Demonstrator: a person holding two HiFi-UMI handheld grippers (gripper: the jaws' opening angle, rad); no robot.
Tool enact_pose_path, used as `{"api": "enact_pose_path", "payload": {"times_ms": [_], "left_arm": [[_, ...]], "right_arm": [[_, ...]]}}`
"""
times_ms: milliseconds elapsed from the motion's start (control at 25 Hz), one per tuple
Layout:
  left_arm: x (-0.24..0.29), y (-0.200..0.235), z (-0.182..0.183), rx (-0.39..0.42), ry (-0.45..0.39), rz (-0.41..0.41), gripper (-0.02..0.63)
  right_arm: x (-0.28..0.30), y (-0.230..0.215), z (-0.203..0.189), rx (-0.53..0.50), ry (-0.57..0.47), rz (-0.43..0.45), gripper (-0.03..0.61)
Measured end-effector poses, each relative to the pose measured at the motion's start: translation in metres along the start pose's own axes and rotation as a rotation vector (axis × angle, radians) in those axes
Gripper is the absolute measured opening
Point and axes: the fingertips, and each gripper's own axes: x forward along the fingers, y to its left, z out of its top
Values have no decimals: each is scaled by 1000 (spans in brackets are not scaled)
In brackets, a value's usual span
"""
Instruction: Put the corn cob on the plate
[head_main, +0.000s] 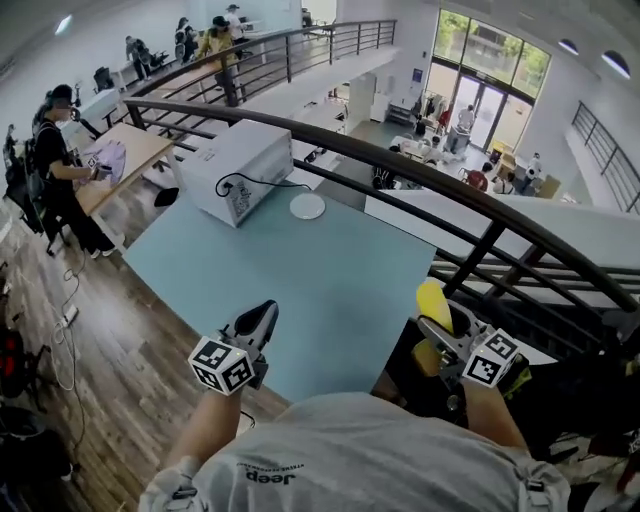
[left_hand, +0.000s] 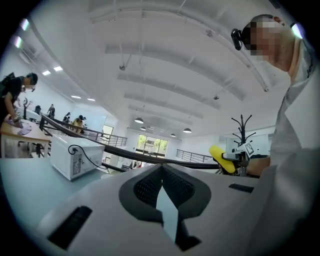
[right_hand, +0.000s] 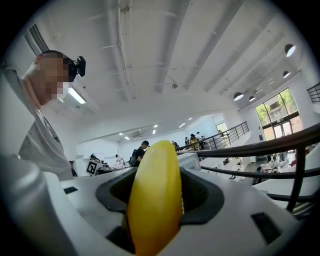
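Yellow, smooth-skinned corn cob (head_main: 434, 303), long with a rounded end, is clenched in the right tongs (head_main: 445, 325). The right gripper view shows it wedged between the two dark ribbed pads, its blunt end sticking out past the tips. Cob and right tongs sit just off the table's near right corner, not over the top.

The table (head_main: 330, 290) has a flat, matte, pale blue-green top. The left tongs (head_main: 262, 315) hover at the table's near edge. They are clamped together with nothing between them; the left gripper view shows the textured pads meeting at the tips. Each pair of tongs has a white plastic body and a cube with black-and-white square markers.

The plate (head_main: 307, 206) is small, round, white and flat, and lies at the table's far side. It is bare and well apart from the cob. A white boxy appliance (head_main: 240, 165) with a black cord stands at the table's far left corner, just beside the plate. A dark curved metal railing (head_main: 480, 200) runs along the table's far and right sides. Wood-plank floor (head_main: 120, 330) lies left of the table.
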Motion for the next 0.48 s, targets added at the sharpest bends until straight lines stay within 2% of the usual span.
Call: {"api": "enact_pose_path", "payload": {"times_ms": [80, 240, 360, 480], "left_arm": [[17, 2, 7, 9, -5, 58, 17], [67, -1, 43, 31, -3, 158, 17], [91, 25, 54, 28, 14, 187, 17], [113, 67, 69, 56, 17, 183, 17]], "right_arm": [[8, -35, 6, -3, 4, 32, 255], [30, -115, 52, -42, 8, 83, 255], [66, -151, 69, -73, 22, 81, 255], [114, -171, 85, -144, 34, 60, 255]]}}
